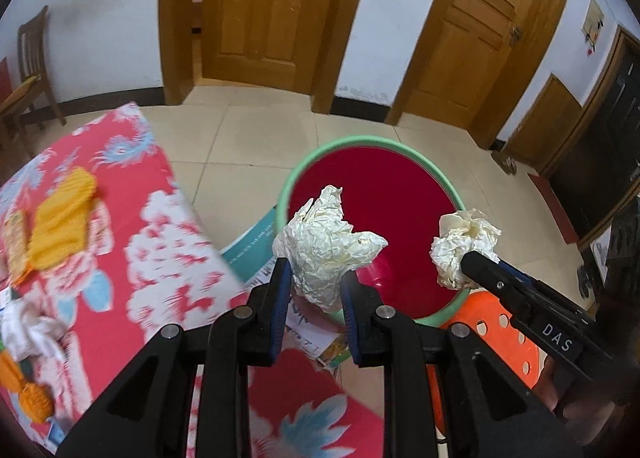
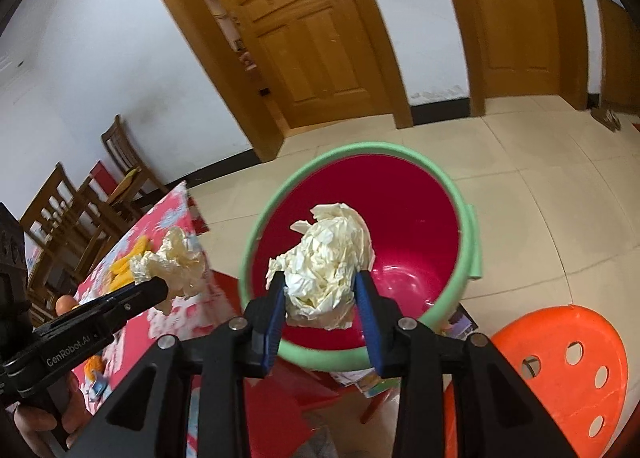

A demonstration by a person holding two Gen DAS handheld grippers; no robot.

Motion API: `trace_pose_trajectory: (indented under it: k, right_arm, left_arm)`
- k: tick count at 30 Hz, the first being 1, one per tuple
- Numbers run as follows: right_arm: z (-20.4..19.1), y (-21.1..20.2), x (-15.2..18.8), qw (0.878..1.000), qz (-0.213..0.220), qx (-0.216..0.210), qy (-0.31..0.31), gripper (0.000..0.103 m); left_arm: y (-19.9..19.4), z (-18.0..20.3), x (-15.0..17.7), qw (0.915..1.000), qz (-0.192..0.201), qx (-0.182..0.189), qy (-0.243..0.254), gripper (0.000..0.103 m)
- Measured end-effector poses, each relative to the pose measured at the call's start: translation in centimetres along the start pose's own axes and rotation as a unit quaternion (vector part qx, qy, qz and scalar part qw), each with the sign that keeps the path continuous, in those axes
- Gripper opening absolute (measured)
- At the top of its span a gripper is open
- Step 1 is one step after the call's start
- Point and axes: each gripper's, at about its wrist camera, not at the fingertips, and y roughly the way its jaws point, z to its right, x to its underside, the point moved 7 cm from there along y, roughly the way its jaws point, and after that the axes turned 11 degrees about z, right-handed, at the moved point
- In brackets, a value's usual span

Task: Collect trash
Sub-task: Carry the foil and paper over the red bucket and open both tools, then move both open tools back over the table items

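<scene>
Left tool (image 1: 316,282) clamps a crumpled white paper wad (image 1: 326,242) | right tool (image 2: 320,298) grips another crumpled paper wad (image 2: 326,258) | both above the green-rimmed red plastic bucket (image 2: 474,234) (undropped) | floral-cloth bench (image 1: 160,242) holds more litter.

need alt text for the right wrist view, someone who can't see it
The right tool grips a crumpled white paper wad above a red bucket with a green rim. At left, the left tool holds another wad near a red floral table; an orange stool stands at right.
</scene>
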Motion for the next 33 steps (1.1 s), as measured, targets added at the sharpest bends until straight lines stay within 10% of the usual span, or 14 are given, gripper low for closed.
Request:
trace_pose_trajectory:
  k: [10,33]
  right_arm:
    - [3.6,0.9,-0.2,0.999,-0.009,0.027,0.036,0.047]
    - [0.2,-1.0,-0.8,1.000,0.012,0.002,0.022,0.058]
  left_arm:
    - [2.3,1.6,-0.6,0.9998,-0.010,-0.001,0.016,0.049]
    - [-3.7,-3.6,-1.2,0.9984,0.028,-0.039,-0.029,0.051]
